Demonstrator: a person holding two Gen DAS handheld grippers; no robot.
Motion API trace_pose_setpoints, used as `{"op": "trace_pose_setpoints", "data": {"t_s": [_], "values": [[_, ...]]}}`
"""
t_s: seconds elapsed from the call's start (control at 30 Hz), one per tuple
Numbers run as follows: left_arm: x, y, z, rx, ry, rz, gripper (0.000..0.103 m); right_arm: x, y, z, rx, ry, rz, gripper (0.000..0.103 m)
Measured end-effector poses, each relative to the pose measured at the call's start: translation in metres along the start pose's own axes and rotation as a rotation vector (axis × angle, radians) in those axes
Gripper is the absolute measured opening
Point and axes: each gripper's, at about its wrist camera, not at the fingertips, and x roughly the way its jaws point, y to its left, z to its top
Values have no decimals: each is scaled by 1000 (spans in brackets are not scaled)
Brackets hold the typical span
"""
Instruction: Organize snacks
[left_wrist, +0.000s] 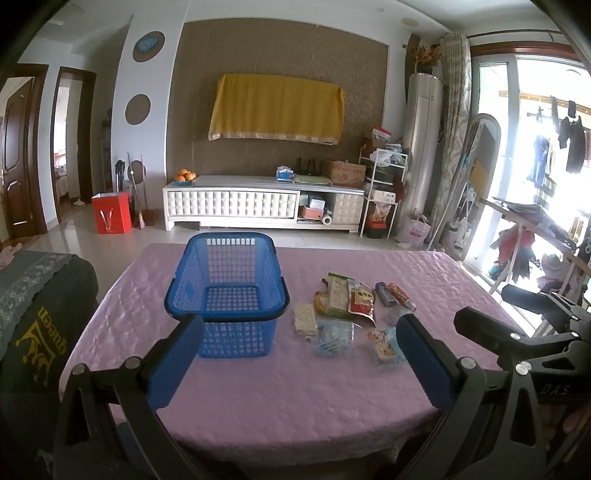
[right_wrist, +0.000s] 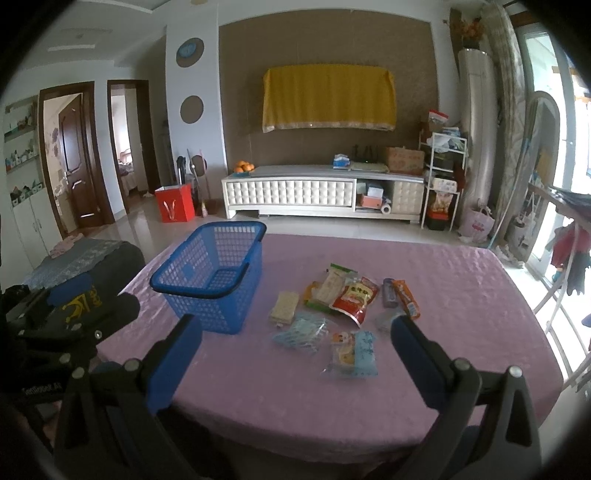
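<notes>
Hovering low in frame, left gripper (left_wrist: 299, 363) and right gripper (right_wrist: 297, 363) both spread wide, grasping nothing; blue basket (left_wrist: 225, 291) sits centre-left on the pink tablecloth (left_wrist: 258, 398), snack packets (right_wrist: 338, 310) scattered just right of it.

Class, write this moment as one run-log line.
stage: start | left tongs: open, empty | right tongs: open, empty | blue basket: empty | snack packets: loose on purple tablecloth

Print on the red packet (right_wrist: 354, 297) is too small to read. The left tongs' blue pad (left_wrist: 421, 363) covers part of a snack pack (left_wrist: 384, 345), and the surface's (left_wrist: 258, 406) near edge sits behind the tongs.
</notes>
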Motion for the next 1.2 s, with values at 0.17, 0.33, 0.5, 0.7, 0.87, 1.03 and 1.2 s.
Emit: {"op": "trace_pose_setpoints", "data": {"t_s": [0.17, 0.33, 0.5, 0.7, 0.87, 1.03, 1.2], "values": [[-1, -3, 0, 10, -3, 4, 103, 1, -1, 0, 2, 3, 1, 103], [0, -2, 1, 9, -1, 3, 103, 1, -1, -2, 3, 9, 3, 103], [1, -3, 1, 9, 0, 3, 103, 1, -1, -2, 5, 10, 4, 103], [1, -3, 2, 10, 3, 2, 103, 1, -2, -1, 6, 13, 10, 103], [0, -2, 2, 8, 5, -1, 103, -1, -3, -2, 8, 13, 16, 103], [0, -3, 2, 6, 4, -4, 103, -1, -3, -2, 8, 14, 19, 103], [0, -2, 1, 4, 3, -5, 103, -3, -2, -1, 9, 17, 27, 103]]}}
